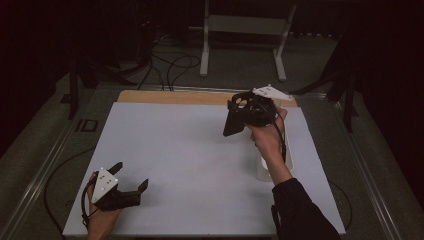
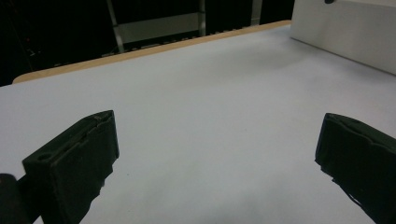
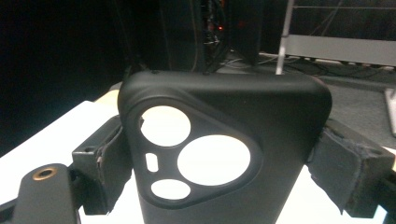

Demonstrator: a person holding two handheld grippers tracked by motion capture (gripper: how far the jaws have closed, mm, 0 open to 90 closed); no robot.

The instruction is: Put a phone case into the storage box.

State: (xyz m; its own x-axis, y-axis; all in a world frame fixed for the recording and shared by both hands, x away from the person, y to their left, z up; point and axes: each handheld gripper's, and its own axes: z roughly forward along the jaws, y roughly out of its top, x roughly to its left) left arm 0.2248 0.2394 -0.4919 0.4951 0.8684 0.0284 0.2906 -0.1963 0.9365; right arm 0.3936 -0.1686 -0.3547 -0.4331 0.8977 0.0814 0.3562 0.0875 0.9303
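- I'm holding a black phone case between the jaws of my right tool, clamped at both of its side edges.
- It's matte, with rounded corners and a rounded-triangle camera cutout showing two large round holes, a smaller oval one and a slot.
- It's hanging tilted above the far right part of the white table, touching nothing below.

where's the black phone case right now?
The black phone case is clamped between the right gripper jaws, held above the far right part of the white table, just beyond the white box in the high view.
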